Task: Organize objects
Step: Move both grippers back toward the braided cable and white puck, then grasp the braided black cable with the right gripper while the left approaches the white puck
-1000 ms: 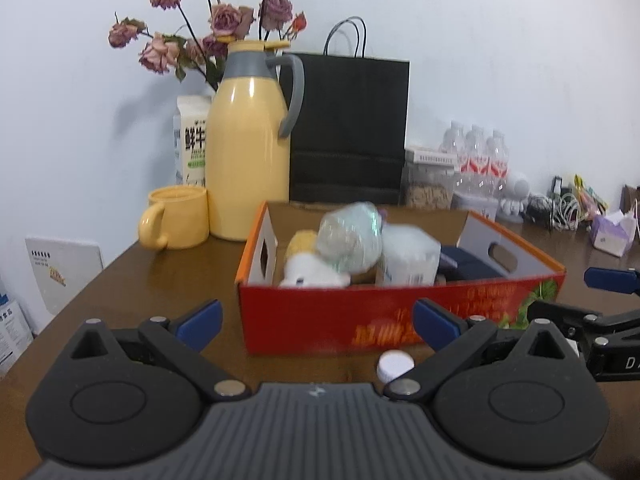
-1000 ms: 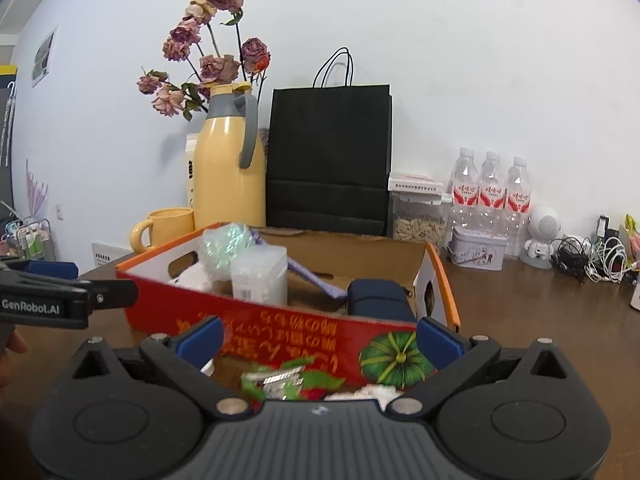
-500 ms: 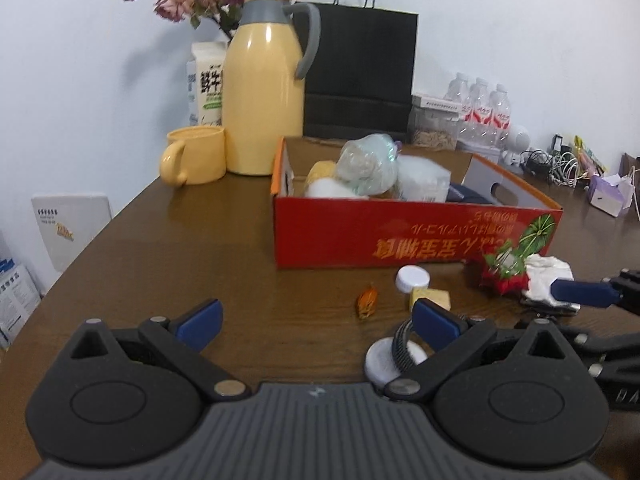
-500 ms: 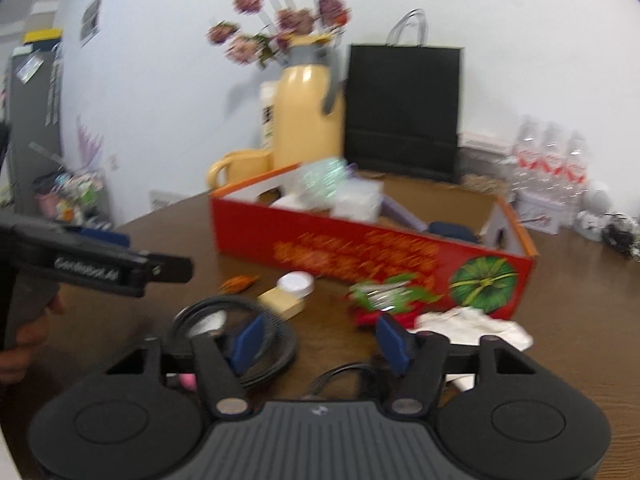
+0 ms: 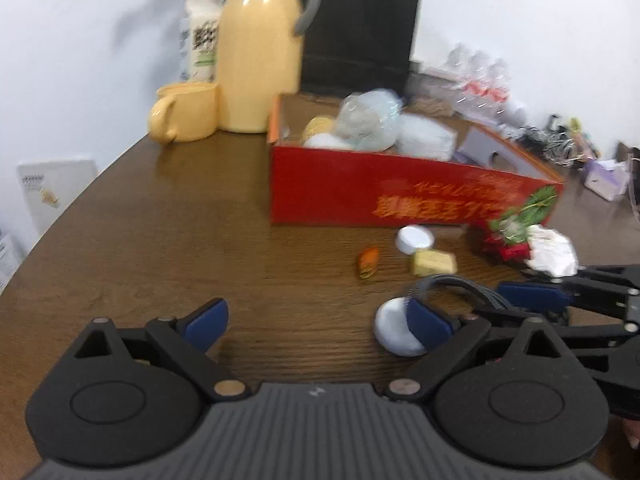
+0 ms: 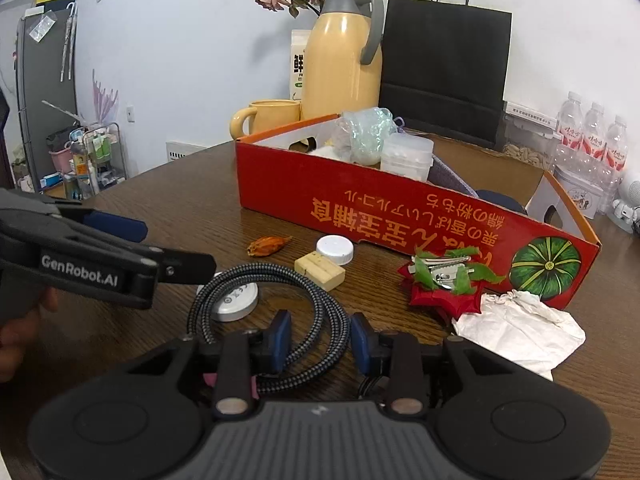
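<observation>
Right wrist: left claw (image 6: 120, 224) reads "GenRobot.AI", released; right claw (image 6: 320, 336) straddles braided cable (image 6: 320, 320).

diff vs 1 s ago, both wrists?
Both grippers pulled back from the red box and dropped toward the table. The right gripper narrowed its fingers around the braided cable; contact isn't clear. The left gripper stays wide open, holding nothing. Box contents, white cap and thermos unchanged.
</observation>
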A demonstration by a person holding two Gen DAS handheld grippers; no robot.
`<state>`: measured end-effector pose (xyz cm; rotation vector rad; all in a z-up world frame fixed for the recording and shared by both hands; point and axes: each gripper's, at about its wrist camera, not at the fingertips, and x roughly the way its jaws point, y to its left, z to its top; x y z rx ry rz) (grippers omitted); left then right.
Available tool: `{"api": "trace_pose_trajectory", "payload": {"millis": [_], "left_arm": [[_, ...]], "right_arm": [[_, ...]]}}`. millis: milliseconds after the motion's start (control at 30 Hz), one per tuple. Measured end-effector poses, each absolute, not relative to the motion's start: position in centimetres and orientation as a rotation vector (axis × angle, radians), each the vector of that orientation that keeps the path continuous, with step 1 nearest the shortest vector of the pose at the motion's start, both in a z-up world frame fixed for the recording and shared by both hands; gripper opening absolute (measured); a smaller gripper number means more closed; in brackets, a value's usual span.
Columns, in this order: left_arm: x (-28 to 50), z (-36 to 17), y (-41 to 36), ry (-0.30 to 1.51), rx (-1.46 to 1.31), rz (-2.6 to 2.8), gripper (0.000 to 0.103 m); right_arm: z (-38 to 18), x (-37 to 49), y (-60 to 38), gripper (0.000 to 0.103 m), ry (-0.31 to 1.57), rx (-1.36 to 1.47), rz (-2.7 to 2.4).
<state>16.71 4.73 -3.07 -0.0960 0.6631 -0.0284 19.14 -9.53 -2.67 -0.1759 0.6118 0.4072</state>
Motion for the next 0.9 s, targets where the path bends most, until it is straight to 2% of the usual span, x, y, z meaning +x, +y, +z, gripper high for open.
{"api": "trace_pose_trajectory", "payload": {"millis": [67, 533, 900], "left_arm": [[16.8, -3.3, 5.3, 0.662, -0.141, -0.027, 0.092], [16.2, -3.5, 3.1, 0.638, 0.011, -0.022, 0.094], [16.2, -3.6, 3.1, 0.638, 0.011, -0.021, 0.095]], "right_arm": [[-2.8, 19.3, -9.7, 0.026, 0.620, -0.167, 0.408], [-2.8, 19.1, -9.8, 0.022, 0.616, -0.181, 0.404], [-2.8, 19.2, -11.8, 0.021, 0.611, -0.180, 0.335]]}}
